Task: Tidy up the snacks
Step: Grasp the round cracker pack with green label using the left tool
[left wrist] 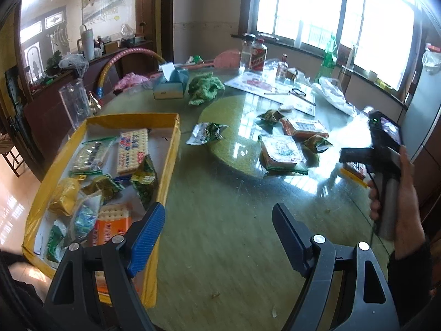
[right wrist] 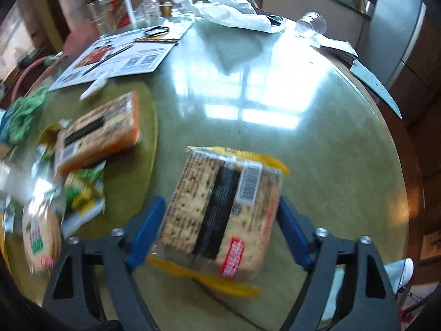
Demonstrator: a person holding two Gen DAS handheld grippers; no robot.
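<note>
Right claw straddling a cracker pack on the glass surface

The right claw (right wrist: pixel 220 234) is hanging over the cracker pack (right wrist: pixel 223 215) at the lower middle of the right wrist view, its jaws standing wide with the pack between them; through the blur I cannot tell whether the blue pads are pressing its sides. The pack is lying flat on the surface (right wrist: pixel 317 138), back up, its long axis running from the lower left to the upper right of the frame, the barcode end pointing toward the top. In the left wrist view the left claw (left wrist: pixel 217 231) is gaping with nothing in it at the bottom centre, beside the yellow-edged box (left wrist: pixel 171 165) of snacks at the lower left.
</note>
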